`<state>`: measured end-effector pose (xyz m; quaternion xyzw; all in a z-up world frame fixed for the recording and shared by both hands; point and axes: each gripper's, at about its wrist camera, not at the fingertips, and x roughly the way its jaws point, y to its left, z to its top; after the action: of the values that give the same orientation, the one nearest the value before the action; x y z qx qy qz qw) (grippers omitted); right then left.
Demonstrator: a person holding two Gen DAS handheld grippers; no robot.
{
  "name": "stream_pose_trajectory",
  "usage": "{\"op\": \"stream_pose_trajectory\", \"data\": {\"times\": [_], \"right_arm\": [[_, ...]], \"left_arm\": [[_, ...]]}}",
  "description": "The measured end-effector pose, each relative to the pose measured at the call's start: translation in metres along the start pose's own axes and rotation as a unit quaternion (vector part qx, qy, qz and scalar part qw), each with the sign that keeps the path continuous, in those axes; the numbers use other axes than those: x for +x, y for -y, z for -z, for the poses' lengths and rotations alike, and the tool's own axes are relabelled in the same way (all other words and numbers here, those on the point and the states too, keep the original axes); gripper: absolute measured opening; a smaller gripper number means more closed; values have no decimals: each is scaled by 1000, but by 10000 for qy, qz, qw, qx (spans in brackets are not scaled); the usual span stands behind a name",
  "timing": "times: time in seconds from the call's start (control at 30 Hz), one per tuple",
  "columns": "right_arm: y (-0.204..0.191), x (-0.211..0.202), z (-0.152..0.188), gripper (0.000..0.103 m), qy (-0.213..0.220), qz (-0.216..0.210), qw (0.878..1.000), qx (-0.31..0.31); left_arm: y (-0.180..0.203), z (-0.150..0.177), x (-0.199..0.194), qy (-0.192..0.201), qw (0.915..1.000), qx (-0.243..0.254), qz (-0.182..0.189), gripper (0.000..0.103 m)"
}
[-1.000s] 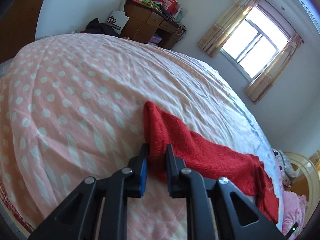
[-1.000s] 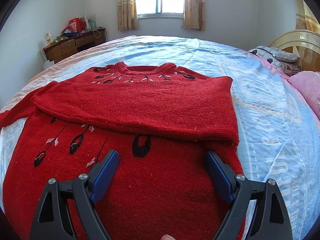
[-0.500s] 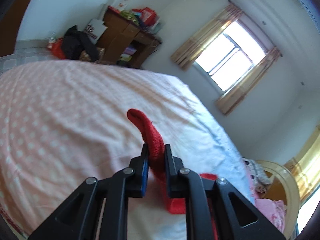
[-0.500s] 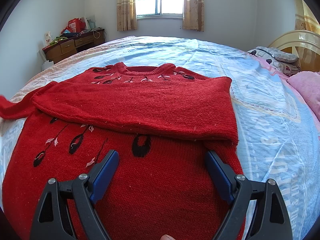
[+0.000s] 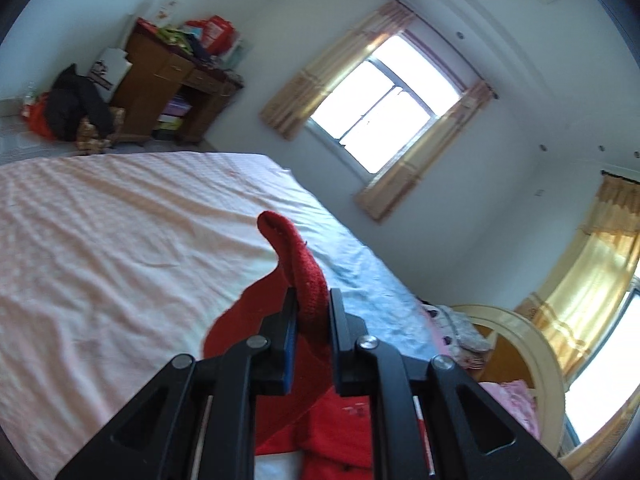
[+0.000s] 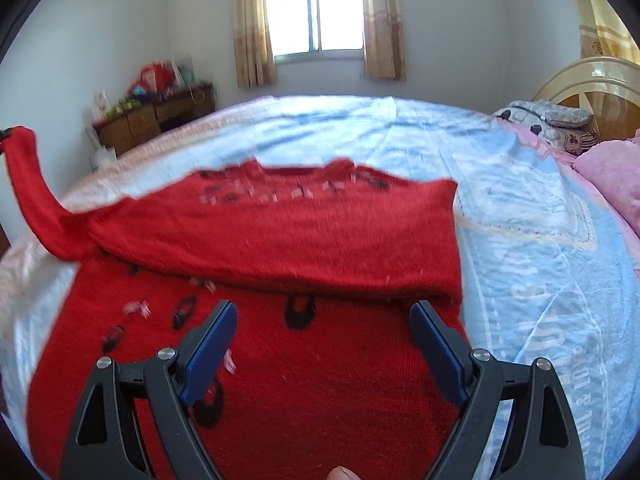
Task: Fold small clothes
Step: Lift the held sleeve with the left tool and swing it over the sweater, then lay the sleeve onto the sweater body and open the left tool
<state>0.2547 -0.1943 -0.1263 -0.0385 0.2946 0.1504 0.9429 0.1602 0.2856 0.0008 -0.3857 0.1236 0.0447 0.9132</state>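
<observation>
The left gripper [image 5: 313, 312] is clamped on the cuff end of the free sleeve [image 5: 298, 264] of a red knitted sweater with black leaf motifs [image 6: 280, 320], its blue-padded fingers [image 5: 289, 340] pressed to the knit on both sides. The sleeve tip curls up toward 11 o'clock above the fingers, clear of the pink and blue quilted bedspread [image 5: 120, 240]. In the right wrist view the same sleeve [image 6: 30, 192] rises off the sweater's shoulder toward 10 o'clock, lifted off the bed.

The right gripper [image 6: 322, 320] is spread wide with nothing between its blue pads [image 6: 210, 344], and it hovers over the lower body of the sweater. The sweater lies flat on the bedspread [image 6: 540, 280], its other sleeve [image 6: 280, 248] folded across the chest in a band from 9 to 3 o'clock.

A brown wooden desk [image 6: 156, 120] stands at 10 o'clock, a curtained window [image 6: 316, 12] at 12, and a pink pillow [image 6: 612, 176] at 3.
</observation>
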Motion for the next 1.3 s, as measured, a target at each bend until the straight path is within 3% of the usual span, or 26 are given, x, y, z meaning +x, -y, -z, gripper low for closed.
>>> {"op": "stream_pose_trajectory", "data": {"times": [0.13,0.33,0.63,0.87,1.1,1.3], "right_arm": [[7,-9,-6,88,306,55,9994,144],[29,-8,-12,88,364,122,9971,664],[58,-12,-9,88,363,276,9903,1313],[77,-19,-7,88,518,486,9823,1734],[105,-19,-2,88,436,683,9706,2268],[114,-18,-1,89,392,737,9674,2389]], "left_arm": [[36,-5,12,-9,9995,202,250,14],[93,-8,35,-58,9958,633,653,14],[159,25,77,-433,9879,1055,1049,14],[207,102,122,-992,9759,1535,1195,14],[226,211,188,-1778,9606,1971,823,14],[227,265,213,-2134,9427,2549,277,18]]}}
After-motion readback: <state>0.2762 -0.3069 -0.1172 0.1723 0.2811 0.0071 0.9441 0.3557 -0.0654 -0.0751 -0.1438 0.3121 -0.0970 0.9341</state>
